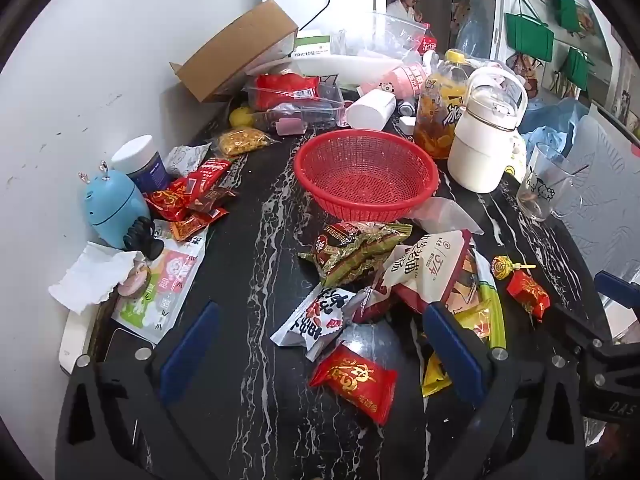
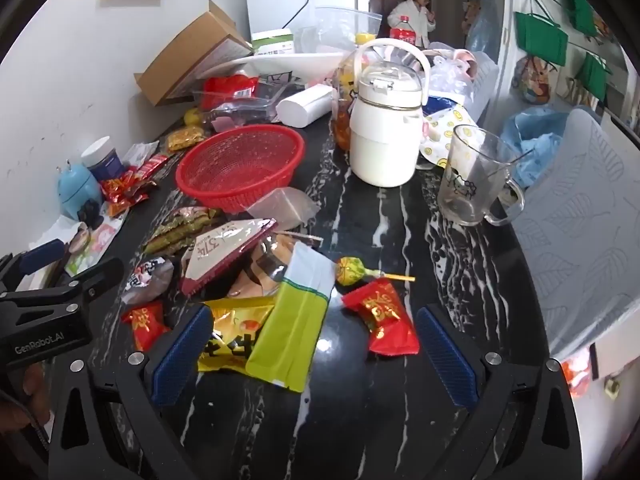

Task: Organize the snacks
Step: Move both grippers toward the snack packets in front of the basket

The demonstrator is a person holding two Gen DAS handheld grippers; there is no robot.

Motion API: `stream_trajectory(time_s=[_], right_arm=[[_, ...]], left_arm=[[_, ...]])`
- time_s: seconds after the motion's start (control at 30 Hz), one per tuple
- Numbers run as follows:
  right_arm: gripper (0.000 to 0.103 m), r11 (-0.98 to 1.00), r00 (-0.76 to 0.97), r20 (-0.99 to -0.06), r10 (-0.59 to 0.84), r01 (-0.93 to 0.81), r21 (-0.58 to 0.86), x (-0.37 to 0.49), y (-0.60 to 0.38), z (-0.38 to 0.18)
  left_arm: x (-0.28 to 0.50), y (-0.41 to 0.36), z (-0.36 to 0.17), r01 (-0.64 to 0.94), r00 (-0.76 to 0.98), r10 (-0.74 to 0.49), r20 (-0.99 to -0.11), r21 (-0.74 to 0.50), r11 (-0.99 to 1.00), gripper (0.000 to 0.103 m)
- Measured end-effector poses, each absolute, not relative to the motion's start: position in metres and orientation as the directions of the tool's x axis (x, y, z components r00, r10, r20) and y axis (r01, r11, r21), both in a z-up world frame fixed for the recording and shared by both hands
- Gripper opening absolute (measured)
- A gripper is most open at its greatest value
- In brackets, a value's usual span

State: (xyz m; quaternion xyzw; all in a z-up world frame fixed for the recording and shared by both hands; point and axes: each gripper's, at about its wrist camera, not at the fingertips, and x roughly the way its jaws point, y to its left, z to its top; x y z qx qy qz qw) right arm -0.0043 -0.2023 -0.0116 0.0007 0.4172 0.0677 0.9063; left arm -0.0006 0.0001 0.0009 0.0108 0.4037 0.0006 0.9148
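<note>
An empty red mesh basket [image 1: 366,172] [image 2: 240,166] stands on the black marble table [image 1: 248,264]. A heap of snack packets lies in front of it: a green foil pack [image 1: 356,252], a white-and-maroon bag [image 1: 428,268] [image 2: 224,252], a white packet [image 1: 312,316], a lime-green pouch [image 2: 296,320], a yellow packet [image 2: 232,336], a lollipop [image 2: 350,272]. Small red candy packets [image 1: 354,380] [image 2: 384,316] lie nearest. My left gripper [image 1: 320,356] is open above the red packet, touching nothing. My right gripper [image 2: 316,352] is open over the lime pouch and holds nothing.
A white jug [image 2: 386,136], a glass mug [image 2: 472,176] and a bottle of orange drink [image 1: 440,112] stand behind and right of the basket. More red snack packets [image 1: 188,200], a blue toy [image 1: 114,208] and a jar [image 1: 142,164] line the left wall. A person [image 2: 416,16] stands far back.
</note>
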Motion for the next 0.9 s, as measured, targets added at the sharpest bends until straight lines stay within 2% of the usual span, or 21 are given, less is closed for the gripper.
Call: stream_trajectory(time_s=[0.9], right_arm=[[0.103, 0.988, 0.621, -0.77, 0.145, -0.136, 0.076, -0.0019, -0.2033, -0.0124]], left_arm=[[-0.0027, -0.0025, 0.0013, 0.034, 0.657, -0.017, -0.754, 0.007, 0.999, 0.103]])
